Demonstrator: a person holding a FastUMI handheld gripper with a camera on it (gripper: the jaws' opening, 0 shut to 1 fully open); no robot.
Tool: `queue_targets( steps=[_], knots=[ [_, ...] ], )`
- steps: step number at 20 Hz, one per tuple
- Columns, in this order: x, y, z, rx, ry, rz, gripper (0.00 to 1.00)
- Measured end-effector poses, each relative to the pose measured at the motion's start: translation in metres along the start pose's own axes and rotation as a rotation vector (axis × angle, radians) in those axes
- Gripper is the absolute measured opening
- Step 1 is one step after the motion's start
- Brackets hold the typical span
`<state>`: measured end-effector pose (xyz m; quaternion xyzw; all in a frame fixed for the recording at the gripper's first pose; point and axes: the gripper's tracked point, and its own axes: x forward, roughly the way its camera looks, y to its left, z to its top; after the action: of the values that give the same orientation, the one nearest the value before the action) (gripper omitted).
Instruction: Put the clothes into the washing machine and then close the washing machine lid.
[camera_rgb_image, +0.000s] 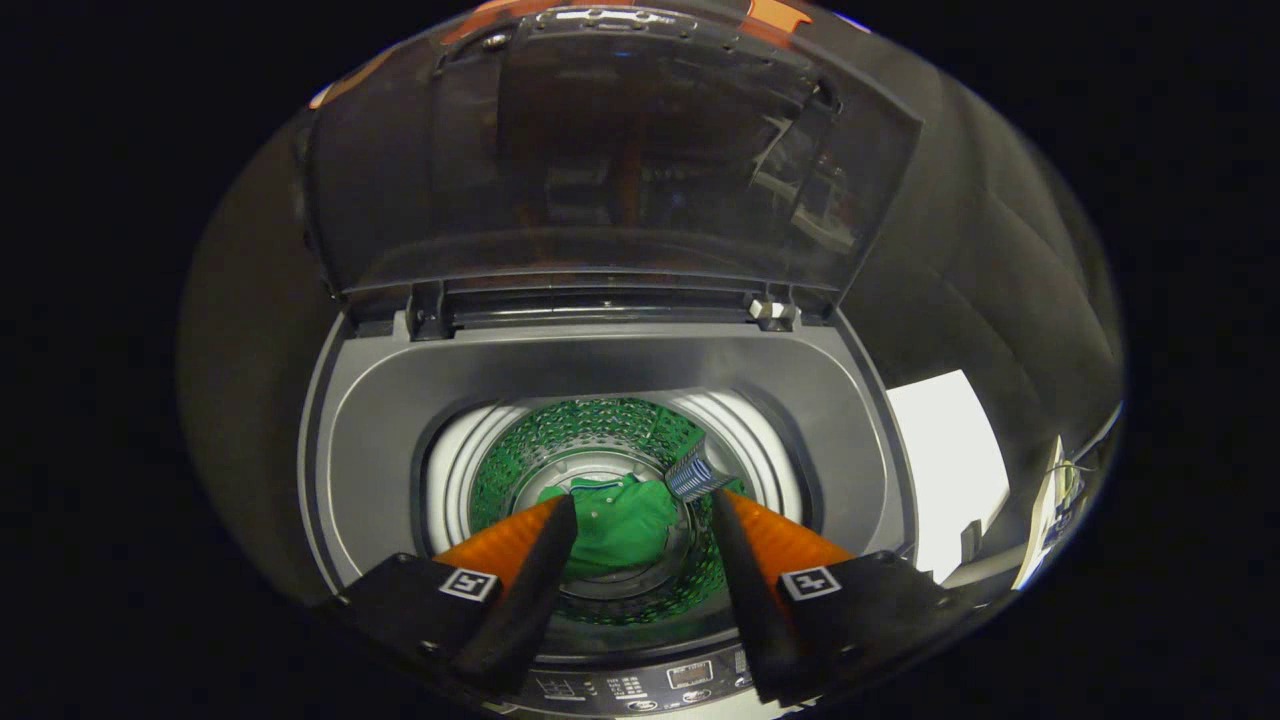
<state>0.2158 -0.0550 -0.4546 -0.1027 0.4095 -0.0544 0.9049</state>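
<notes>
My gripper hangs over the washing machine's control panel at the bottom of the frame, fingers spread wide and empty. Between them, down in the drum at centre, lies the green shirt. Loading looks done; next I judge I must reach the raised lid, upper frame, and swing it down.

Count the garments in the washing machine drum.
1: a green garment lies at the bottom of the drum, beyond the open gripper fingers. More may be hidden beneath it.
</notes>
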Motion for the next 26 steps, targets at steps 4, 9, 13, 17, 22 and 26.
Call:
queue_targets(
  steps=[4, 9, 13, 17, 22, 26],
  knots=[
    [-0.025, -0.007, 0.001, 0.042, -0.03, -0.017, 1.0],
    [-0.069, -0.013, 0.017, 0.088, -0.104, -0.03, 0.99],
    [-0.115, -0.019, 0.05, 0.108, -0.204, -0.033, 0.99],
    [-0.161, -0.023, 0.092, 0.143, -0.306, -0.006, 0.99],
    [-0.211, -0.028, 0.139, 0.164, -0.41, 0.001, 1.0],
    [-0.242, -0.024, 0.18, 0.151, -0.515, 0.02, 0.99]
  ],
)
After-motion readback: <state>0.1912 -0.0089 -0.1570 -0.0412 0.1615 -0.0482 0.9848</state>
